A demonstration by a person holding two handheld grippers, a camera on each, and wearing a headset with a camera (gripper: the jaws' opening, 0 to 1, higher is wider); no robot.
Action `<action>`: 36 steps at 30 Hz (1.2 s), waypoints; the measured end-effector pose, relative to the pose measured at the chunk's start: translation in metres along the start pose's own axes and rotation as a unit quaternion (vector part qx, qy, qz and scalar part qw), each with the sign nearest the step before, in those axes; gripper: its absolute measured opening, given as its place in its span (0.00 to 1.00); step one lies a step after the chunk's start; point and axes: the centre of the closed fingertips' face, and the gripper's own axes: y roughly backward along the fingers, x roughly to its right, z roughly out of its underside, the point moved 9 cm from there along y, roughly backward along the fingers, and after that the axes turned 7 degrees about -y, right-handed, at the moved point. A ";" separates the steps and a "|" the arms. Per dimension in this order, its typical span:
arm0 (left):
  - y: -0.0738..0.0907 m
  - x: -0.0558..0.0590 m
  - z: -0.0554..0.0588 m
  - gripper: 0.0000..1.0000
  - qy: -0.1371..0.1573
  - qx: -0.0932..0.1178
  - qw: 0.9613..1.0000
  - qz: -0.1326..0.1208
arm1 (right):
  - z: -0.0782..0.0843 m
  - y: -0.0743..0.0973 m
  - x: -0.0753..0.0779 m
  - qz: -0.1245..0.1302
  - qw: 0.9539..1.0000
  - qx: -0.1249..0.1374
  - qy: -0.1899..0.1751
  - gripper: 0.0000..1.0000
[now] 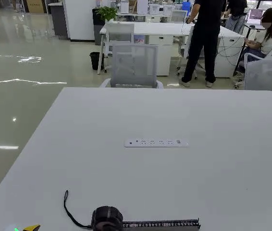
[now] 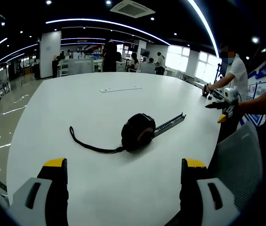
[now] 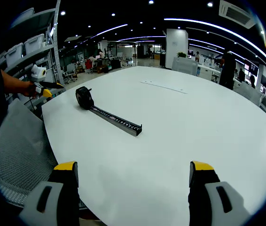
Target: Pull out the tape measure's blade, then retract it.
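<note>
Nearest, the yellow-tipped left gripper (image 2: 124, 163) and the matching right gripper (image 3: 133, 165) each stand with jaws spread wide and nothing between them, both short of the work. Just past them, at 6 o'clock in the head view and near the close edge of the white workbench (image 1: 222, 159), lies the black round-cased tape measure (image 1: 107, 219). Its dark, marked steel blade (image 1: 162, 224) is drawn out toward 3 o'clock and lies flat on the top — so retraction appears to be what is left. Let go freely, the blade could whip back and slam its end hook into the case, while a hard pinch could kink the thin steel. The case sits close to the edge — a nudge might push it off. The black looped wrist strap (image 2: 97, 150), trailing toward 9 o'clock, could snag a jaw. Farther off at 12 o'clock, the white power strip (image 1: 156, 143) lies well apart.
</note>
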 end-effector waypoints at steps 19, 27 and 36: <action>-0.010 0.008 -0.012 0.99 0.004 0.006 0.999 -0.031 | -0.025 -0.021 0.008 -0.050 0.997 -0.035 0.052 1.00; -0.018 0.014 -0.018 0.99 0.011 0.007 0.999 -0.042 | -0.037 -0.035 0.012 -0.067 0.993 -0.052 0.083 0.98; -0.025 0.018 -0.021 0.99 0.051 0.023 0.996 -0.066 | -0.052 -0.050 0.014 -0.085 0.989 -0.059 0.108 0.96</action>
